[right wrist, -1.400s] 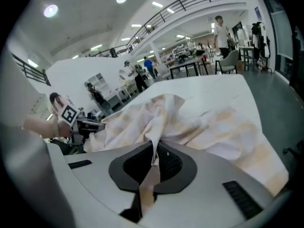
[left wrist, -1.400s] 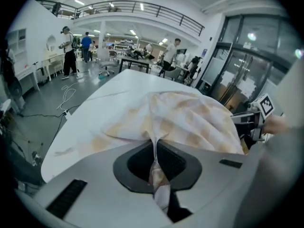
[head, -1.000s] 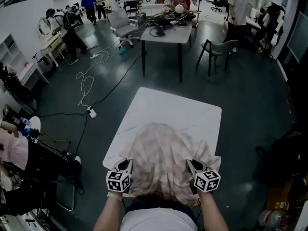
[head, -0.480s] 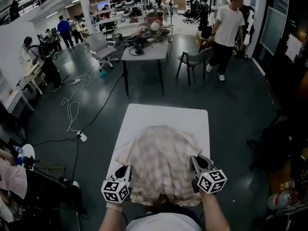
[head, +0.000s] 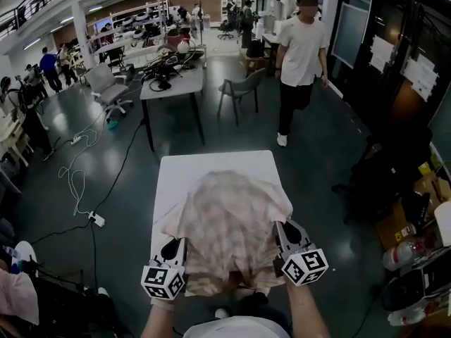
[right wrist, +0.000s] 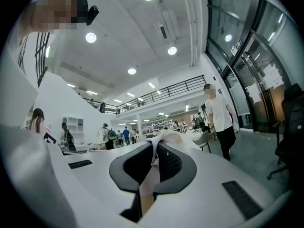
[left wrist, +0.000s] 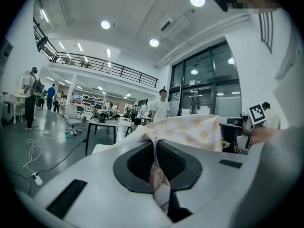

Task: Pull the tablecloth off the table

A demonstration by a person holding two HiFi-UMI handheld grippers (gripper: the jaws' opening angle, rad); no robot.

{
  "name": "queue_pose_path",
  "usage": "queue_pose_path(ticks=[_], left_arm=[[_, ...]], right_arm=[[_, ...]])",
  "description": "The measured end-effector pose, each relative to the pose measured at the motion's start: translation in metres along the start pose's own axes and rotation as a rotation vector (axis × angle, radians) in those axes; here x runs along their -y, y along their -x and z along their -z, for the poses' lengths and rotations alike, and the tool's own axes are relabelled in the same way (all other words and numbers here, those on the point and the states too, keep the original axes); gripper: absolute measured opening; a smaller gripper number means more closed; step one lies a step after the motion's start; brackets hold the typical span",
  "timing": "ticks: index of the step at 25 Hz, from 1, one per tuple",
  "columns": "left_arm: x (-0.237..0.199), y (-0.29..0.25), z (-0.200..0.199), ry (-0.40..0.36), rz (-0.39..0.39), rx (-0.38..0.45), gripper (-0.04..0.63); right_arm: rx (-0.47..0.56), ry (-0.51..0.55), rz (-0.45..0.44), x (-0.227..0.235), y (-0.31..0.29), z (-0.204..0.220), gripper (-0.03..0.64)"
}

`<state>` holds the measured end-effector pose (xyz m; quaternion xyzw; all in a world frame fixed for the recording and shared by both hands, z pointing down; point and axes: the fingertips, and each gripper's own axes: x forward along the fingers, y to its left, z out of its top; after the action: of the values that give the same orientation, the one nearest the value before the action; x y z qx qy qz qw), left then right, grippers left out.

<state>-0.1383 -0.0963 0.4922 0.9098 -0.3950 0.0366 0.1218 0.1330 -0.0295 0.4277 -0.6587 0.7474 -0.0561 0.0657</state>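
In the head view a pale checked tablecloth [head: 229, 227] hangs bunched in the air above the near half of a white table [head: 211, 167]. My left gripper [head: 173, 248] is shut on its near left edge, my right gripper [head: 284, 232] on its near right edge. Both grippers point roughly level. The left gripper view shows the cloth [left wrist: 190, 129] pinched between the jaws [left wrist: 155, 163] and arching ahead. The right gripper view shows a fold of cloth [right wrist: 164, 137] clamped in the jaws [right wrist: 154, 160]. The far half of the table top is bare.
A person in a white shirt [head: 299, 55] walks on the floor beyond the table at the right. A grey desk [head: 173, 76] with clutter and a chair [head: 239, 90] stand behind. Cables [head: 77, 167] lie on the floor at the left. Bags and boxes [head: 409, 217] crowd the right side.
Both grippers have risen with the cloth and tilted toward level. The cloth has lifted off the table and slid nearer, baring more of the far top. The person in white has come closer.
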Motion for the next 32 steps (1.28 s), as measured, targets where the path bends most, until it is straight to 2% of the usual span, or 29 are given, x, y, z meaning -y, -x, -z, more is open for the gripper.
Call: queue_pose_path(ticks=[5, 10, 23, 32], left_arm=[[0.027, 0.009, -0.028, -0.03, 0.067, 0.064, 0.021], [0.057, 0.02, -0.053, -0.079, 0.092, 0.123, 0.021], [0.145, 0.028, -0.123, -0.093, 0.122, 0.278, 0.021], [0.2, 0.023, -0.143, -0.117, 0.202, 0.309, 0.021]], right_arm=[[0.075, 0.038, 0.054, -0.007, 0.035, -0.033, 0.029], [0.144, 0.045, 0.08, 0.0, 0.064, -0.06, 0.029], [0.27, 0.116, 0.049, 0.007, 0.131, -0.15, 0.029], [0.324, 0.212, 0.06, 0.005, 0.162, -0.188, 0.029]])
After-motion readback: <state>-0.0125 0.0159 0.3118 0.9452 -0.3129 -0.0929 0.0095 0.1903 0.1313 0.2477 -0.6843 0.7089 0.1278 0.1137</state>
